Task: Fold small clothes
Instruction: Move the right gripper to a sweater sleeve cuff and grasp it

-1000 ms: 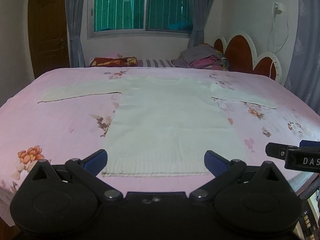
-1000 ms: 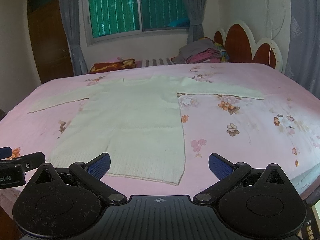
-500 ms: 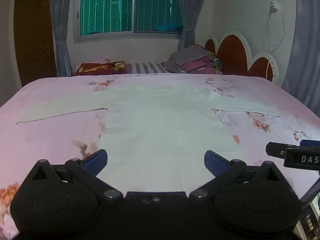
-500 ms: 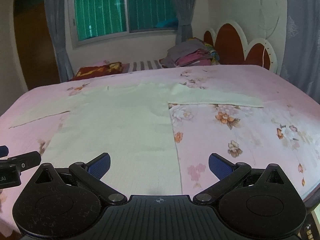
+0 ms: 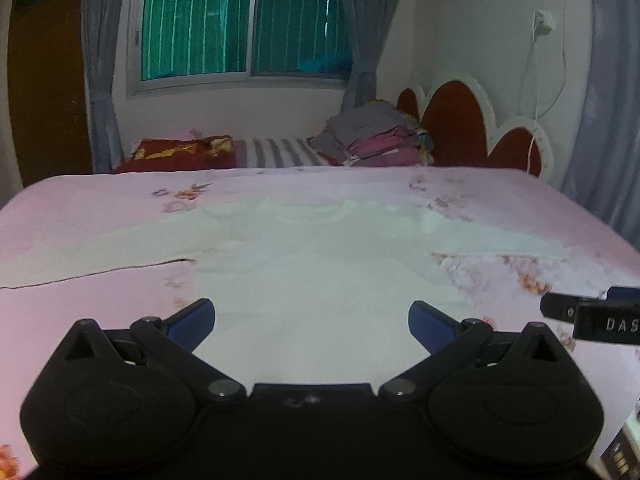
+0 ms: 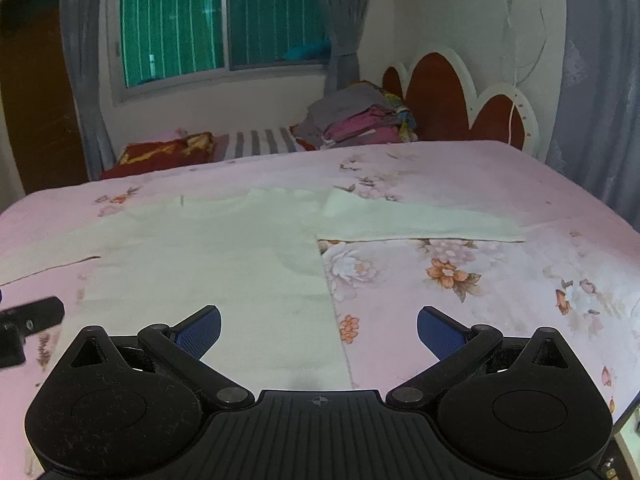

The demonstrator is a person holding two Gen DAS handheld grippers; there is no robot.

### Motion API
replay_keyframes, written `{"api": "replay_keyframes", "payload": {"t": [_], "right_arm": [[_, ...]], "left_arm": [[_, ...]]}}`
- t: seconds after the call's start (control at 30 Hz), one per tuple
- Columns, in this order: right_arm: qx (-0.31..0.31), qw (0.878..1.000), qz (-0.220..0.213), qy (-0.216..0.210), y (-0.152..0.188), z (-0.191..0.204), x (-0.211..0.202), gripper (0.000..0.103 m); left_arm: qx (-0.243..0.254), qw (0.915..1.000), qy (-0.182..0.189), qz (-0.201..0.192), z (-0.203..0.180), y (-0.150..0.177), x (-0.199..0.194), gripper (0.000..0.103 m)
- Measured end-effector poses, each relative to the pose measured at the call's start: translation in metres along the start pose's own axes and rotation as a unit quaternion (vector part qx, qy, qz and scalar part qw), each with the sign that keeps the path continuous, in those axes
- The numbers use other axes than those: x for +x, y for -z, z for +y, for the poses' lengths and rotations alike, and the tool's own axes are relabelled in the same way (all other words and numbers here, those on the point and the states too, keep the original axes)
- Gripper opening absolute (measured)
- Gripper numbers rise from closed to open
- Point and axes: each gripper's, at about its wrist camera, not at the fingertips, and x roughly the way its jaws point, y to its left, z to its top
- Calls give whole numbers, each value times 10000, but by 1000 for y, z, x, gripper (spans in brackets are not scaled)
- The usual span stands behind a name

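A cream knit sweater [image 5: 320,264] lies flat on the pink floral bed, sleeves spread to both sides; it also shows in the right wrist view [image 6: 216,264]. My left gripper [image 5: 311,320] is open and empty, low over the sweater's lower body. My right gripper [image 6: 319,330] is open and empty over the sweater's right side edge. The right sleeve [image 6: 420,222] stretches out ahead of it. The right gripper's tip shows at the right edge of the left wrist view [image 5: 592,314]. The sweater's hem is hidden under both grippers.
The pink floral bedsheet [image 6: 500,280] covers the bed. A pile of folded clothes [image 5: 376,140] and a red pillow [image 5: 180,154] lie at the far end by the window. A red and white headboard [image 5: 480,132] stands at the far right.
Both grippers have moved forward and lower over the sweater, so the hem has passed out of view beneath them. Both stay open.
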Motion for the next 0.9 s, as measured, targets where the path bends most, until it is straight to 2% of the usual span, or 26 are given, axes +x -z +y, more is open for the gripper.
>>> {"api": "replay_keyframes", "payload": {"t": [0.17,0.33,0.57,0.7,0.83,0.87,0.9], "right_arm": [[43,9999,39,159,-8,-19,18,103],[318,9988,-45,357,-28,-67,52,103],[1010,9931,-272,531,-63,-178,120,103],[1387,9876,-224,701,-71,-242,162,103],[1783,9810,-51,766,-68,-295,205,101],[1867,9794,-26,767,-66,-302,212,82],[1961,9778,18,743,-64,-311,220,70]], "left_arm": [[-132,9996,198,137,-15,-8,27,103],[-232,9985,371,323,-33,-23,65,103],[-580,9966,73,589,-69,-47,138,103],[-566,9946,-383,785,-94,-58,179,103],[-639,9926,-716,743,-109,-66,201,103],[-628,9924,-753,750,-111,-67,205,103],[-603,9920,-789,777,-113,-67,210,103]]}}
